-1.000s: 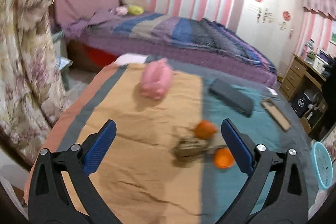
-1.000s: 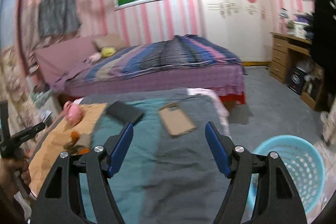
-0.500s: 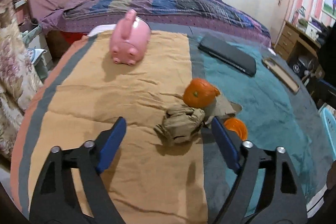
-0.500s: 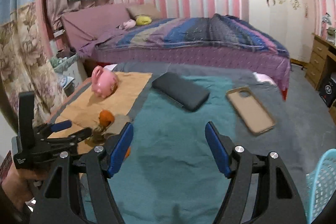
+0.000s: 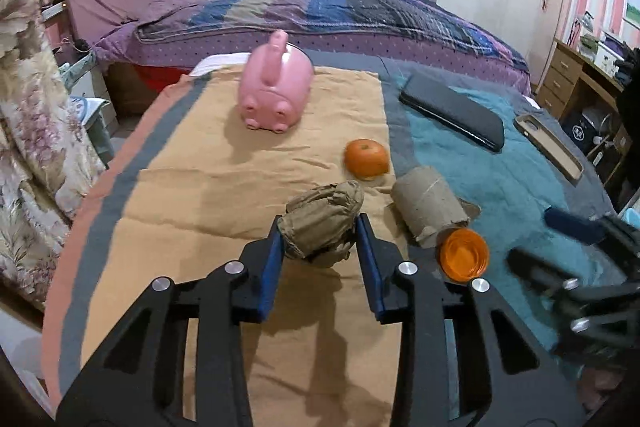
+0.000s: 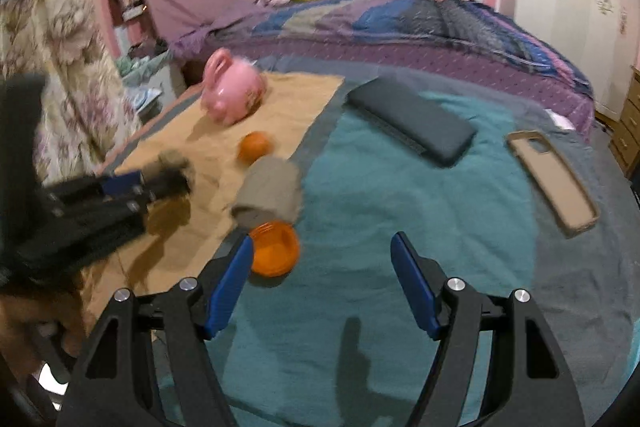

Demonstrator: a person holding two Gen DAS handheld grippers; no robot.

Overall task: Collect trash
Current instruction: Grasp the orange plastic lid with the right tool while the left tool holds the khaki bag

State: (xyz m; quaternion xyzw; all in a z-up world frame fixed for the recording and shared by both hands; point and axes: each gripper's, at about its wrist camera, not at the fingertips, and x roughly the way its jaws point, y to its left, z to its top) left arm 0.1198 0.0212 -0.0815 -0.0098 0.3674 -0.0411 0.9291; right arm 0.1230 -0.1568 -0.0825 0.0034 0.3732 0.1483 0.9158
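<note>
My left gripper (image 5: pixel 320 239) has its blue pads pressed on either side of the crumpled brown paper wad (image 5: pixel 322 225), which sits on the tan cloth (image 5: pixel 200 195); contact looks made on both flanks, lift not yet evident. Judgement: the wad is light, soft and springy, so it will compress; a hold across its thick middle suits it best. My right gripper (image 6: pixel 322 255) is spread wide with nothing between the pads, hovering over the teal blanket (image 6: pixel 400 195), the orange lid (image 6: pixel 276 251) just beside its left finger. Cardboard tube (image 5: pixel 430 207) lies just right of the wad, likely light and crushable. Beyond: orange fruit (image 5: pixel 366 159), pink piggy bank (image 5: pixel 276 93), dark phone (image 5: pixel 452 111), tan phone case (image 5: pixel 548 147).
</note>
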